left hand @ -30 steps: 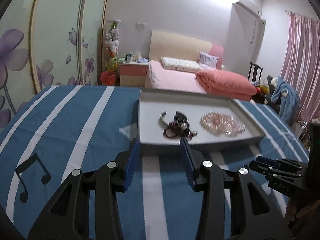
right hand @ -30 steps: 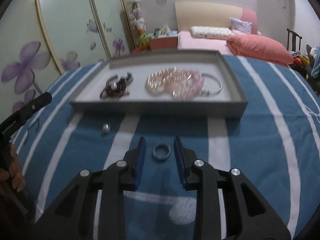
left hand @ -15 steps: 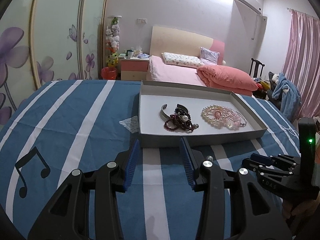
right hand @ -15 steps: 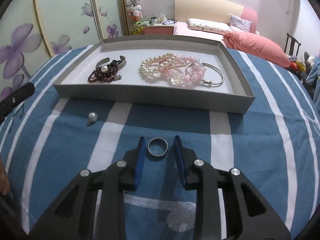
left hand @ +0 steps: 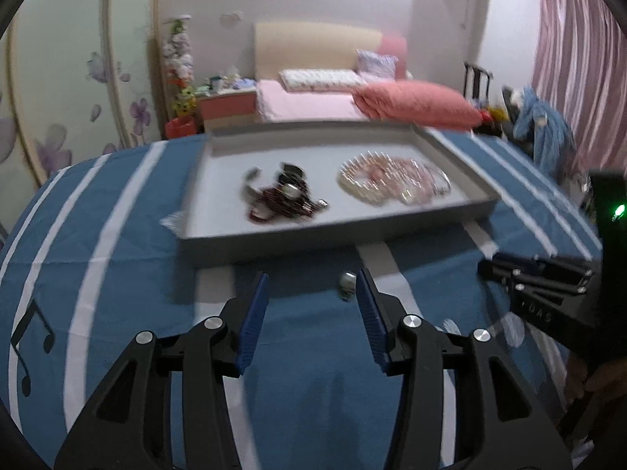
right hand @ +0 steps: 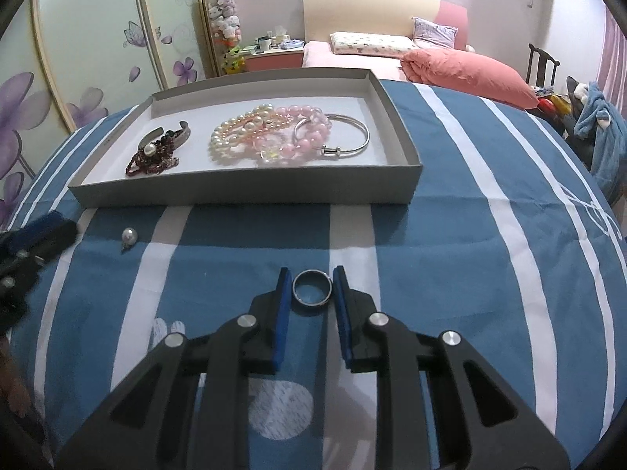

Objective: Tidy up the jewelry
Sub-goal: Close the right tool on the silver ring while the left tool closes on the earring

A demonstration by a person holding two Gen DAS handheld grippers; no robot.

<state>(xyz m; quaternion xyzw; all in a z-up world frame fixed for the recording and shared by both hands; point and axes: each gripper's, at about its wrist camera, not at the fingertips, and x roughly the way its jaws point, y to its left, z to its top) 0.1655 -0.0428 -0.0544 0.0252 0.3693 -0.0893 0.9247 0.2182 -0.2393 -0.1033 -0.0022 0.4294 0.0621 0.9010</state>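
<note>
Blur softens your left view: the left gripper stands wide open, the small pearl pendant just inside its right finger. Right view: your right gripper brackets the flat silver ring, unclamped, the grey cardboard tray straight ahead.

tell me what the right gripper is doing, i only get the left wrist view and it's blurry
Observer: The right gripper is open, its fingers either side of a plain silver metal ring.
Operator: is it lifted
Observer: No, the ring lies flat on the blue and white striped cloth; the pads look almost on it.
Operator: anything else loose
Observer: A round white pearl pendant lies on the cloth, in front of the grey cardboard tray.
</note>
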